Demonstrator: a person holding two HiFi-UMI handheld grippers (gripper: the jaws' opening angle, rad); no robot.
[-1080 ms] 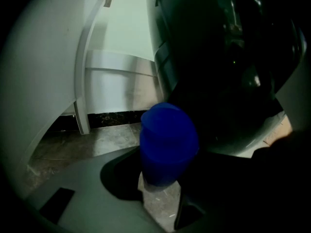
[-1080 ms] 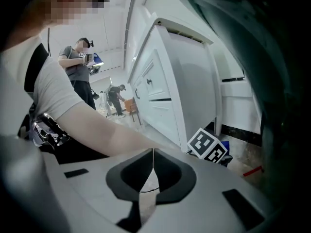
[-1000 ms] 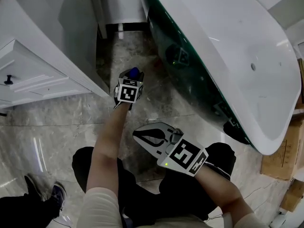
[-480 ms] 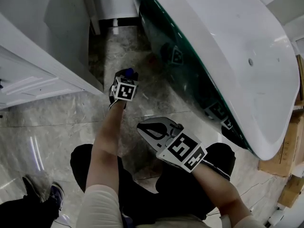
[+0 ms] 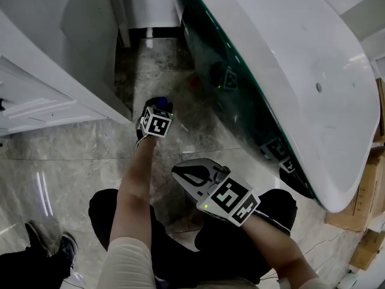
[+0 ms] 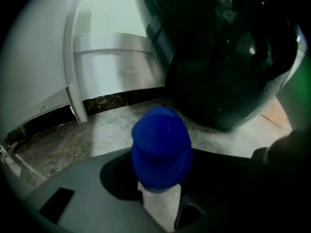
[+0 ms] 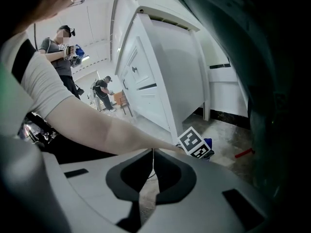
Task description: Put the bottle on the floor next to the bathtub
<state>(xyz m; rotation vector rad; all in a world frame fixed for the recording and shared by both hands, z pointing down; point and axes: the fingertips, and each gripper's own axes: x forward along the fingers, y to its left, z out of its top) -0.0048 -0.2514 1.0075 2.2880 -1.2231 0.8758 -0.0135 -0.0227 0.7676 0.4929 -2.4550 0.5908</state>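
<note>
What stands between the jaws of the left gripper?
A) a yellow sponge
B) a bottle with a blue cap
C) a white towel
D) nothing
B: the left gripper view shows the blue-capped bottle clamped between the jaws of the left gripper, above the floor.

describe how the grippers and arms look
Grey plastic jaws with black teardrop recesses on the left gripper and right gripper, each carrying a cube of black-and-white square markers. A green light glows beside the right cube. Short pale sleeves, forearms bare.
</note>
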